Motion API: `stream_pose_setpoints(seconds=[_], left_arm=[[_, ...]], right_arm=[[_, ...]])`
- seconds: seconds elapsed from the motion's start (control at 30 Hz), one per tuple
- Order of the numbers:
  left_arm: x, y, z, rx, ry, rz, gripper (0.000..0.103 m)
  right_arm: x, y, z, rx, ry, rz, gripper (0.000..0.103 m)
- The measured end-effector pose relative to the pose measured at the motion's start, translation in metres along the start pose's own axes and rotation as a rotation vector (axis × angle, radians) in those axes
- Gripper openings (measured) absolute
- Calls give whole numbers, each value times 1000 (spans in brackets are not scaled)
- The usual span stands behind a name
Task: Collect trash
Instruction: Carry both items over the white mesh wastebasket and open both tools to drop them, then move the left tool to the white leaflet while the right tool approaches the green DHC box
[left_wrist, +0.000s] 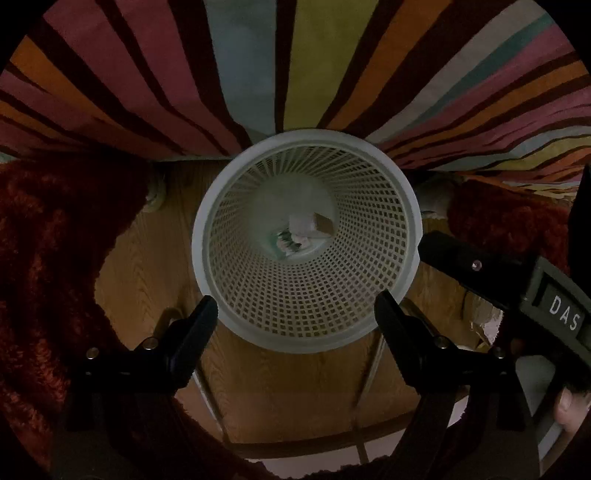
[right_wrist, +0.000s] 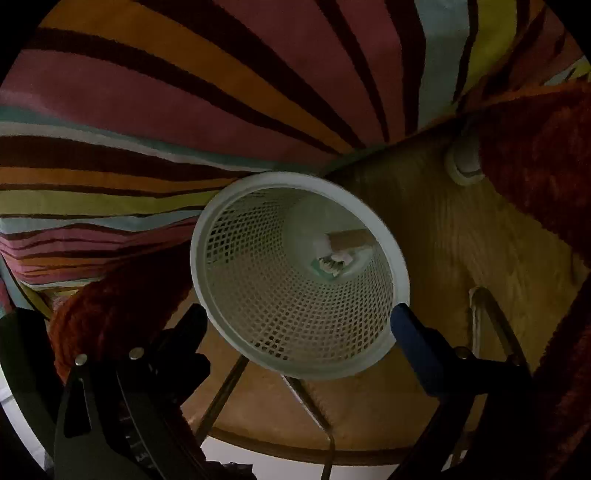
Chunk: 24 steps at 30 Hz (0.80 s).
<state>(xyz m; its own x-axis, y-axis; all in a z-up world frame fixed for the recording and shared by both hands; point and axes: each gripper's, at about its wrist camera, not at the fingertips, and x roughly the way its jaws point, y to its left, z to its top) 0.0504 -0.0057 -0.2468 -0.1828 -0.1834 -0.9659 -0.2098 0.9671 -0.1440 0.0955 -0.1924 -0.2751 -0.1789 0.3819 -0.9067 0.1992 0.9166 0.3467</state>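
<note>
**Hovering over the mesh basket, both tools open and empty**

Reading the one legible marking first: white letters "DAS" sit on a grey-green plate (left_wrist: 563, 317) on the right gripper's body, seen at the right edge of the left wrist view.

A pale, round plastic wastebasket (left_wrist: 207, 236) with lattice walls and a smooth rim stands on a wood-grain floor (left_wrist: 280, 391), its far rim against a striped fabric (left_wrist: 325, 62) in pink, orange, yellow, pale blue and dark brown. At its bottom lies the collected trash: a small white-and-tan cardboard box (left_wrist: 312, 223) and, touching it, a crumpled greenish wrapper (left_wrist: 291, 243) with unreadable print.

The left gripper (left_wrist: 297, 306) points down at the basket's near rim, black fingers spread wide with nothing between them. The right gripper (right_wrist: 299, 317) is likewise spread wide and empty; one finger appears blue, the other black.

Fuzzy dark red fabric (left_wrist: 55, 236) borders the floor on both sides. Thin metal rods (right_wrist: 221, 398) cross the floor below the basket.
</note>
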Motion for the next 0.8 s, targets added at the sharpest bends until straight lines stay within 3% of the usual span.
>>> stream_pose_setpoints(seconds=[0.27,0.53,0.67,0.8], left_arm=[[1,3,3,-8,-7,-4,85],[-14,2,0,10,-73,-14,84],[-31,0,-4,25,-154,-16,85],[-60,-4,-10,60,-285,-1,84]], right_arm=[[-4,-2,-1,-10,-9,-28,95],[-32,2,-10,-63,-102,-33,95],[-56,6,-15,-103,-186,-31,95],[-90,13,-19,-159,-308,-35,95]])
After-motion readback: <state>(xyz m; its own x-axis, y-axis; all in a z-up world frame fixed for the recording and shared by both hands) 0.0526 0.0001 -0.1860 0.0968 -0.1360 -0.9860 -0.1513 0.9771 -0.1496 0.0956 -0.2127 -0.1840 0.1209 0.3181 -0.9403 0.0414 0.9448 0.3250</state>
